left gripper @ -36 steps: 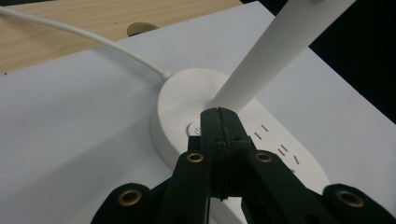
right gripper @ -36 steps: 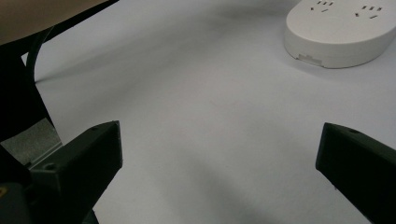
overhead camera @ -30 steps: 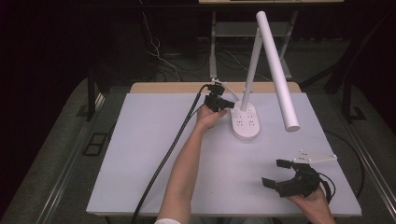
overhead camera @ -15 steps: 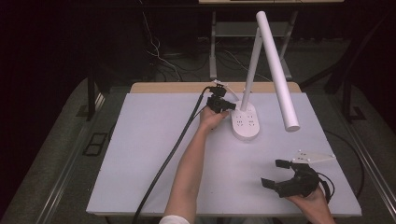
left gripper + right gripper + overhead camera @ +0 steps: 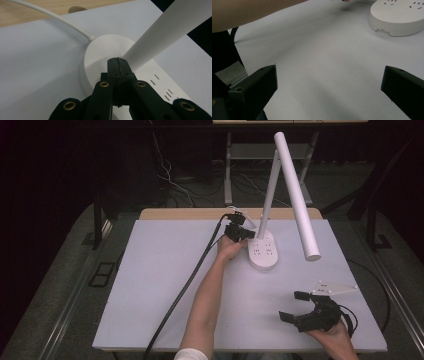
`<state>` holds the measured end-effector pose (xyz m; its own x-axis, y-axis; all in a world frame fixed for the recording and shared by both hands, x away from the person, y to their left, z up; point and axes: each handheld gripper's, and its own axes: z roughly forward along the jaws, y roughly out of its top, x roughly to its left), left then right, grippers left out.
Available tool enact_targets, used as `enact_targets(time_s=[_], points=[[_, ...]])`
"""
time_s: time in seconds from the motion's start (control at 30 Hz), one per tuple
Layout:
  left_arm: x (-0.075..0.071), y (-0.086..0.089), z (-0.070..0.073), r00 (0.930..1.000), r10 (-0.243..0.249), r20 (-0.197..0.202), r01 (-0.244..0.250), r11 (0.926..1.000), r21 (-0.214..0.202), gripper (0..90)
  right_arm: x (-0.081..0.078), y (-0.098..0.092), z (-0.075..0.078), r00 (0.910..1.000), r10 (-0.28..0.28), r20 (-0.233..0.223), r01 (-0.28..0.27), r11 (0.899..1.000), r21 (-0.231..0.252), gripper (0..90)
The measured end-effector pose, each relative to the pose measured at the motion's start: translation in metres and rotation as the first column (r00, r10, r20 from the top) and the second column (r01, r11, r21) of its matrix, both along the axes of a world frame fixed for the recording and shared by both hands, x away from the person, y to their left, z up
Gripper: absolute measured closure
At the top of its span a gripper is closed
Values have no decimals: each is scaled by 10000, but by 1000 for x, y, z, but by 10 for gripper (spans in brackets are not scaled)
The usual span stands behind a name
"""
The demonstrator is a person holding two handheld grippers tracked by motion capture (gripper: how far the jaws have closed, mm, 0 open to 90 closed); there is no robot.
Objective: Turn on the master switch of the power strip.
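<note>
Centrally on the pale grey-white desk (image 5: 165, 285) stands a white desk lamp with an oval base (image 5: 263, 251) that carries rows of socket slots, a slim white stem rising from its far end and a long white tube head (image 5: 297, 195) slanting down toward the desk's right side. Just left of that base, the left tongs (image 5: 239, 231) are held at the end of a bare forearm (image 5: 210, 295) stretching up from the near edge. Seen from the left gripper view, the left tongs (image 5: 117, 65) have their two black jaws pressed fully together with nothing between them, their tip poised over the base's rounded top (image 5: 105, 50), right at the foot of the stem (image 5: 162, 35); contact with the base cannot be told. A white cord (image 5: 50, 15) leaves the base on its far side and runs over the wooden strip (image 5: 30, 12) along the desk's far edge. A thick black cable (image 5: 185, 290) trails from the left tongs to the near edge.

Well nearer than the base and to its right, the right tongs (image 5: 296, 306) sit in a hand (image 5: 332, 335), their jaws spread wide and empty, a grey three-cornered plate (image 5: 332, 289) on top. From the right gripper view, the jaws point over bare desk toward the base (image 5: 397, 17).
</note>
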<state>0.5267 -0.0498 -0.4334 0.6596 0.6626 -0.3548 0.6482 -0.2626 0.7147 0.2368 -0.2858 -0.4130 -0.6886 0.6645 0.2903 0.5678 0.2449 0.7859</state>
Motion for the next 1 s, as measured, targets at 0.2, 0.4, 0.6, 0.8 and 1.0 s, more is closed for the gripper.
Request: enact_targets(time_s=[0.2, 0.4, 0.6, 0.8, 1.0], points=[[-1, -1, 1, 9999, 34, 132, -37, 9997, 236, 900, 0, 1, 0, 10000, 42, 51, -42, 10000, -31, 0], [-1, -2, 4, 10000, -33, 41, 31, 9979, 652, 900, 0, 1, 0, 10000, 50, 72, -49, 10000, -43, 0], [-1, -2, 2, 9999, -71, -89, 75, 9988, 474, 900, -1, 1, 0, 10000, 37, 29, -37, 10000, -45, 0], [0, -5, 2, 9998, -136, -154, 144, 9984, 540, 900, 0, 0, 0, 10000, 22, 31, -22, 10000, -45, 0], [-1, -8, 4, 9997, -69, -226, 88, 9961, 879, 900, -1, -1, 1, 10000, -2, 55, 2, 10000, -10, 0]])
